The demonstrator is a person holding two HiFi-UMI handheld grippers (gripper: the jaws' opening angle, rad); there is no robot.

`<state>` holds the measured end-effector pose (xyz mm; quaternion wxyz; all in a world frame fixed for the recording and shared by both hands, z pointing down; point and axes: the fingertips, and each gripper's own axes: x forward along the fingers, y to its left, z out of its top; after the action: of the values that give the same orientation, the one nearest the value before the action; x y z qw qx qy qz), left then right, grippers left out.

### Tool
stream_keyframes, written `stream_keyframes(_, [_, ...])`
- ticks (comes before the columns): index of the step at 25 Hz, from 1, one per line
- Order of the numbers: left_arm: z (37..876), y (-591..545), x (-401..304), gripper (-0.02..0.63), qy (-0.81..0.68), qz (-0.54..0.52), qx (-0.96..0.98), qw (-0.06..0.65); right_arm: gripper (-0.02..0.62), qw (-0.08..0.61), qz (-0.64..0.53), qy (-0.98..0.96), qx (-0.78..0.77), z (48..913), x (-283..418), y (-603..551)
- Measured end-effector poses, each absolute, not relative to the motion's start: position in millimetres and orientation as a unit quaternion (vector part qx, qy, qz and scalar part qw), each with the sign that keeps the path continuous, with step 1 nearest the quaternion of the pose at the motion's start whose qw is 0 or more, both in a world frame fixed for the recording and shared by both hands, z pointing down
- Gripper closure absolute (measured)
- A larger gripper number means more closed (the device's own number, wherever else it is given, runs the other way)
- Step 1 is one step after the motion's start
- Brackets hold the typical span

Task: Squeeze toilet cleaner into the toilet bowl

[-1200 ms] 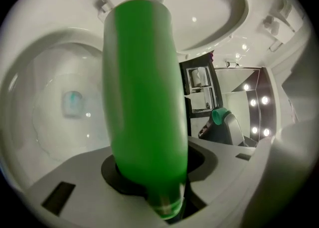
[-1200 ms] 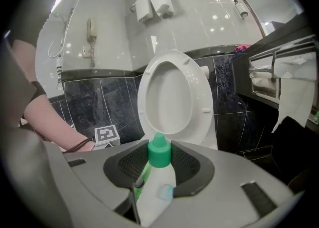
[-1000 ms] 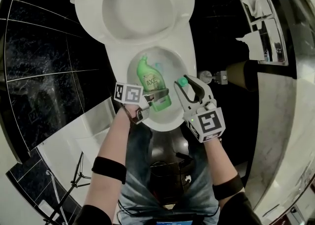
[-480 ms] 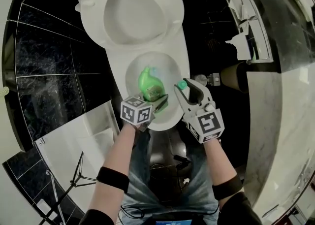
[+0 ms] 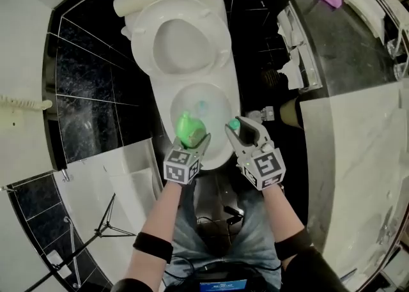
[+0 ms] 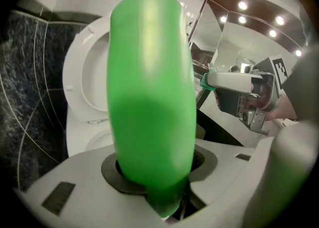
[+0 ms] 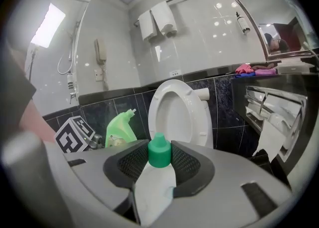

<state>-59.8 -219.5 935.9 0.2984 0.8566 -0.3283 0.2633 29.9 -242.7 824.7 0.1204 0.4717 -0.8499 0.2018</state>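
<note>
The white toilet [image 5: 192, 102] stands with its lid [image 5: 182, 45] raised and the bowl open. My left gripper [image 5: 193, 141] is shut on the green toilet cleaner bottle [image 5: 190, 129], held above the bowl's front rim. In the left gripper view the bottle [image 6: 149, 97] fills the middle, clamped between the pads. In the right gripper view the bottle [image 7: 121, 128] stands upright with its uncapped nozzle up. My right gripper [image 5: 237, 127] is shut on the small green cap [image 5: 234, 124], just right of the bottle. The cap [image 7: 159, 150] sits pinched between the ribbed pads.
Black tiled wall and floor surround the toilet. Toilet paper holders [image 5: 297, 54] hang on the right wall beside a marble counter [image 5: 358, 156]. A brown cylinder [image 5: 291, 110] stands right of the bowl. A tripod [image 5: 96, 233] stands at the lower left. The person's legs are below the grippers.
Both grippers have risen. The left one rolled, bringing the bottle from tipped over the bowl with its label showing to upright. The cap stays in the right gripper.
</note>
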Motion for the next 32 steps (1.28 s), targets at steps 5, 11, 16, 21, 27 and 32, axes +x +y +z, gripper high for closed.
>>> stream_keyframes(5, [861.8,-193.5,-68.4,0.414,-0.371,0.267,0.853,0.253,0.439,0.125,0.189,-0.869,0.441,764.3,24.3,-216.8])
stream_keyframes(11, [786.8,-175.5,-71.9,0.414,-0.424,0.252,0.838,0.232,0.437,0.126,0.179,-0.887,0.406,707.4,22.2,-185.2])
stream_keyframes(16, [731.3,-155.2,-73.1,0.414,-0.453,0.242,0.832,0.212,0.437,0.122,0.163,-0.903,0.379,663.0,27.2,-159.5])
stream_keyframes(21, [681.2,-117.9,-77.8,0.413,-0.482,0.241,0.818,0.201,0.437,0.116,0.160,-0.914,0.354,612.3,44.1,-128.7])
stream_keyframes(27, [620.2,-78.0,-84.6,0.413,-0.501,0.239,0.811,0.187,0.437,0.125,0.142,-0.925,0.330,562.7,53.5,-97.8])
stream_keyframes(32, [580.6,-46.4,-90.1,0.413,-0.486,0.238,0.820,0.189,0.436,0.118,0.144,-0.925,0.331,527.1,46.1,-71.2])
